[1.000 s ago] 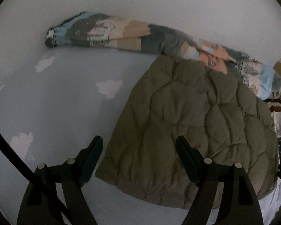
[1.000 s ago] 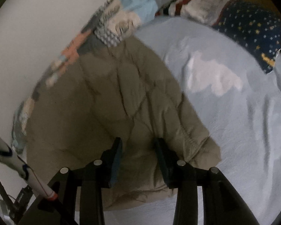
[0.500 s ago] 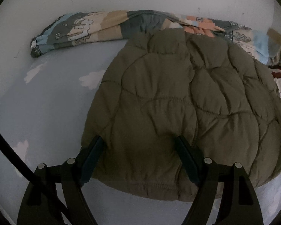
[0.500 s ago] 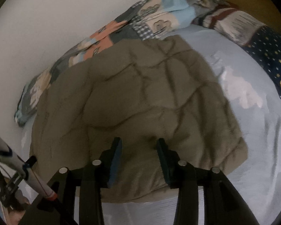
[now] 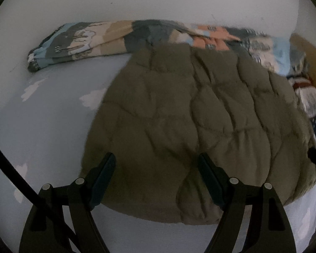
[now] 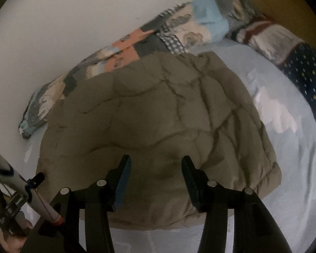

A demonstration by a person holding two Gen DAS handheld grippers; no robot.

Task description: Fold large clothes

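While I look along the left gripper [image 5: 155, 166], its jaws stand wide and empty over the near hem of the olive quilted jacket [image 5: 191, 126], which lies spread on the bed [image 5: 48, 126] against a patchwork blanket [image 5: 115, 35]. From the right gripper [image 6: 154, 168], fingers moderately apart and empty, the jacket looks like a compact slab; I judge more folds remain.

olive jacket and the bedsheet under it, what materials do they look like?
Olive jacket: looks like a padded synthetic shell, matte; stitched seams divide it into puffy panels, and the near hem is gathered. The filling can't be seen. Bedsheet: seems thin woven fabric, pale blue with white cloud prints, matte, lying flat with soft creases.
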